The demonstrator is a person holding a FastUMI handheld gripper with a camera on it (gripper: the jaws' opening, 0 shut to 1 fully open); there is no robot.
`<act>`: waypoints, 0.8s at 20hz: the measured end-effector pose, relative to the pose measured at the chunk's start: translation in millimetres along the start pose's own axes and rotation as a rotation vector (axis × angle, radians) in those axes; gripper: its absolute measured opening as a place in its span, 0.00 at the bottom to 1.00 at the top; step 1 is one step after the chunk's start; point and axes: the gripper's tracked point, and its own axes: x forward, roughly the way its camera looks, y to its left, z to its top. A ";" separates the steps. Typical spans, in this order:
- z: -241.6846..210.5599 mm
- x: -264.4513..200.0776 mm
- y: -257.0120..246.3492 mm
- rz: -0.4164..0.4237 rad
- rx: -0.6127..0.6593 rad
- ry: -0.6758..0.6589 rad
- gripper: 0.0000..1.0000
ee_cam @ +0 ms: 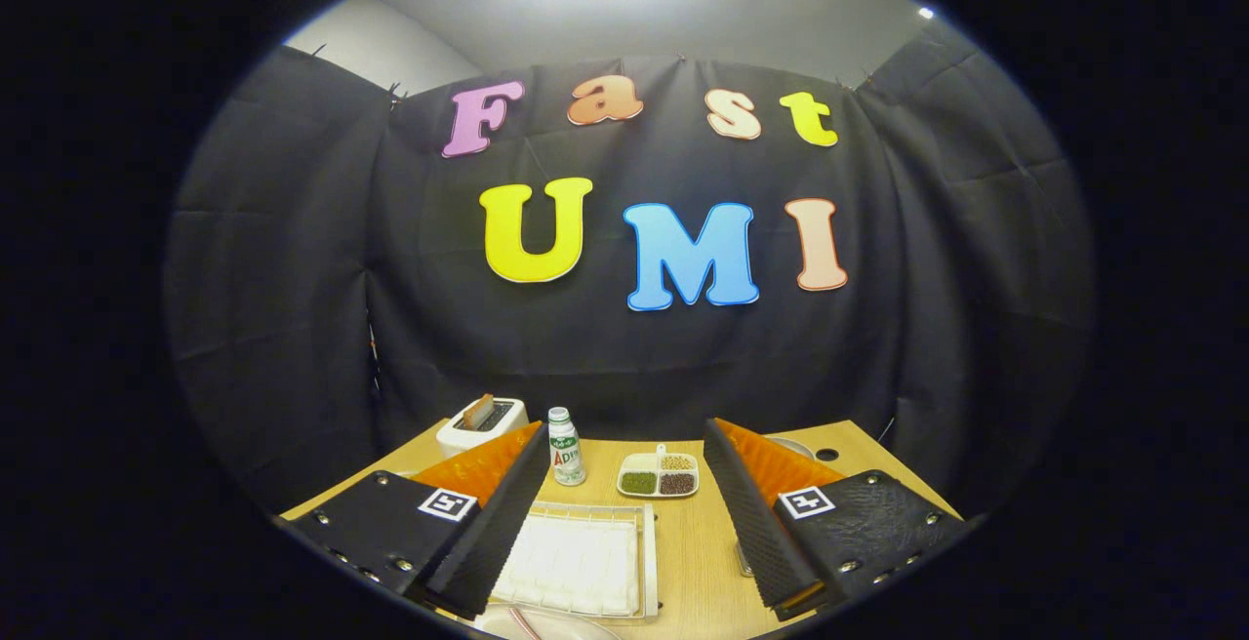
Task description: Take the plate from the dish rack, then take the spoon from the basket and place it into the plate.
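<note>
Gripper view. The hand-held gripper [624,513] stands open, its two fingers [498,523] spread wide apart with nothing between the ribbed black pads; each finger has an orange ridged back and one square marker tag. Light wood-grain bench [693,542] in the lower centre. Between the fingers lies one white rectangular tray [585,557] with a ribbed white mat inside. At the bottom edge, just below the tray, a white curved rim with a red stripe shows, possibly the plate [542,625]; cannot confirm. Beyond the fingers: one white toaster [478,425] holding one slice, one small white bottle [564,445], one white three-compartment dish [659,476] of grains.
</note>
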 end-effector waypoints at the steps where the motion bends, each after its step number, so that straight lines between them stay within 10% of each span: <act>1: -0.3 1.7 -6.3 -0.011 -0.001 0.001 0.97; 10: 8.3 23.8 -94.0 -0.077 0.084 -0.174 0.97; 16: -31.3 31.7 -243.2 -0.367 0.059 -0.179 0.97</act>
